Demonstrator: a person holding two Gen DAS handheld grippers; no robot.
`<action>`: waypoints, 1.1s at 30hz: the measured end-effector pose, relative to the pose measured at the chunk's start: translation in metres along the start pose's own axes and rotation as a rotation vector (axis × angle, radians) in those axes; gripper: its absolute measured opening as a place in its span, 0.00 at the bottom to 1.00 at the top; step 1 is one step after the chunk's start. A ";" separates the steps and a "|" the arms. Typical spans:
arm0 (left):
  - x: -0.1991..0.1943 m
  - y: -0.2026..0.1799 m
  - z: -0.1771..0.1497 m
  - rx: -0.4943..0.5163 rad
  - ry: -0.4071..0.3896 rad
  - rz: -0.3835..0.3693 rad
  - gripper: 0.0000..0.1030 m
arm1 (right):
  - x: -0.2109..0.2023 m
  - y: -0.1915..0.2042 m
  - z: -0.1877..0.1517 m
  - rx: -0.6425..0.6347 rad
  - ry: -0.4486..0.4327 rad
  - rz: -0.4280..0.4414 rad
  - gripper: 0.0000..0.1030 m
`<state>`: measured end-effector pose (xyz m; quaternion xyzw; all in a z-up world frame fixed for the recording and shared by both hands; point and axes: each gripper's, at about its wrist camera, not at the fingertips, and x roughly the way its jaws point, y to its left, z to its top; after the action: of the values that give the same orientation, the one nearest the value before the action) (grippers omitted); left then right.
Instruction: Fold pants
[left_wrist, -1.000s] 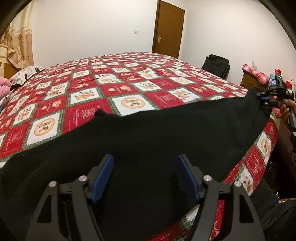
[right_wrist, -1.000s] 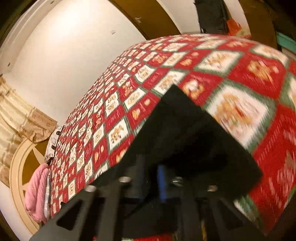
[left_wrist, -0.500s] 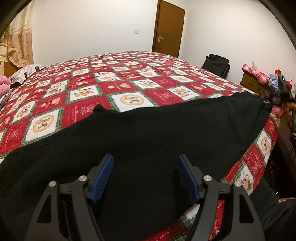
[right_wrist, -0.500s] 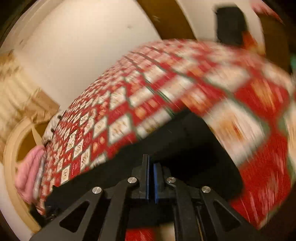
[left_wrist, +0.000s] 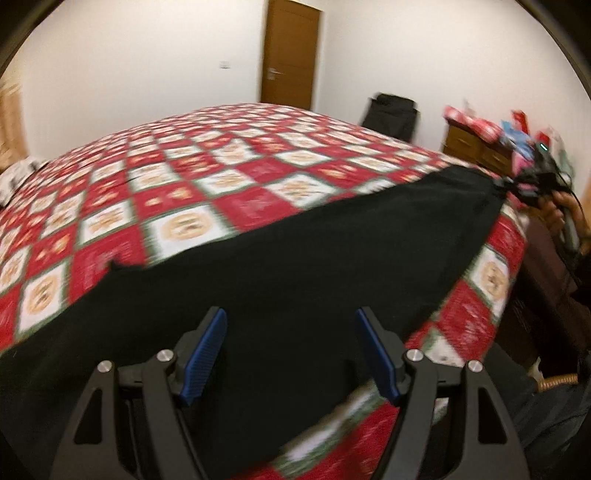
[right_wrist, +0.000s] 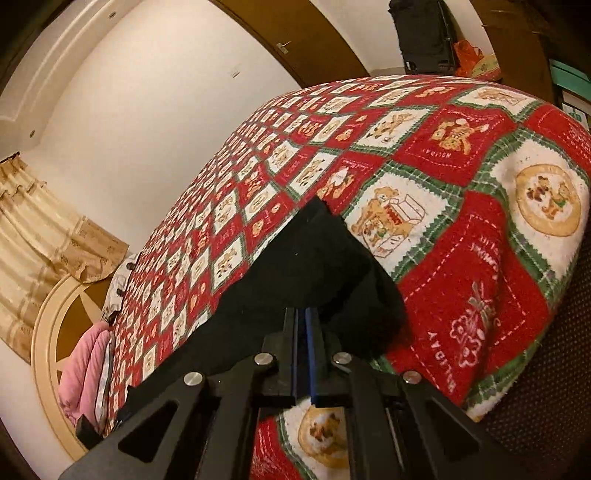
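Observation:
Black pants (left_wrist: 295, 266) lie stretched across the near edge of a bed with a red, white and green patchwork quilt (left_wrist: 207, 184). My left gripper (left_wrist: 291, 328) is open, its blue pads just above the middle of the pants, holding nothing. My right gripper (right_wrist: 303, 314) is shut on the pants' end (right_wrist: 314, 258) at the bed's corner. It also shows far right in the left wrist view (left_wrist: 517, 184), pulling the fabric taut.
A brown door (left_wrist: 290, 55) and a black bag (left_wrist: 391, 114) stand beyond the bed. A wooden dresser (left_wrist: 469, 147) with clutter is at the right. A pink cushion (right_wrist: 85, 369) and cream headboard (right_wrist: 48, 332) are at the bed's head.
The right gripper has pulled the pants' end outward to the bed corner, straightening the fabric. The left gripper has shifted slightly and stays open over the pants.

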<state>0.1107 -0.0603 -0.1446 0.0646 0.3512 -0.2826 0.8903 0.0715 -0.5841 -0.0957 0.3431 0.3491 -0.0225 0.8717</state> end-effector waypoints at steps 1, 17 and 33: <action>0.005 -0.009 0.003 0.024 0.010 -0.008 0.72 | 0.002 -0.001 -0.001 0.007 0.001 0.005 0.04; 0.073 -0.136 0.051 0.352 0.103 -0.085 0.72 | 0.008 -0.004 -0.016 -0.014 -0.052 0.043 0.04; 0.079 -0.132 0.034 0.344 0.153 -0.045 0.52 | 0.007 -0.004 -0.019 -0.062 -0.094 0.057 0.04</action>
<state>0.1052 -0.2171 -0.1608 0.2293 0.3655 -0.3528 0.8303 0.0648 -0.5743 -0.1123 0.3244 0.2984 -0.0032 0.8976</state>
